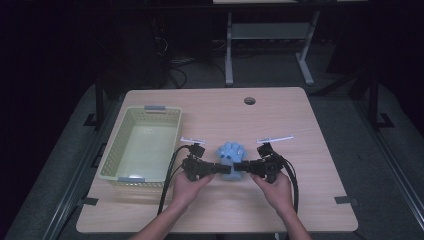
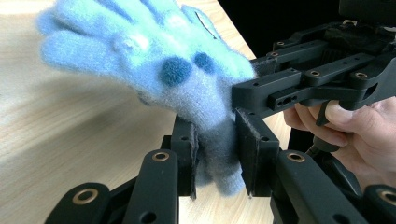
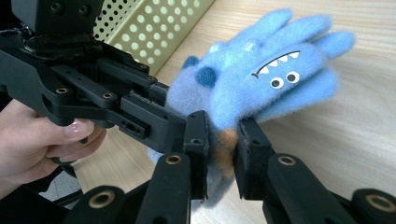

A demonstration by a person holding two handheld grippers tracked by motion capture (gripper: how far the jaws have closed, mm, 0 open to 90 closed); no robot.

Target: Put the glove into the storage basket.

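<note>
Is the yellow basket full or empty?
Empty. The high view looks straight into the basket and shows its bare pale bottom. The blue glove is outside it, pinched between both grippers over the table.

No readable text, label, brand, number or sign appears on anything in the three views. The one marking is a cartoon face on the blue glove (image 3: 261, 88): two white eyes and a jagged, toothed mouth, with no letters in it.
</note>
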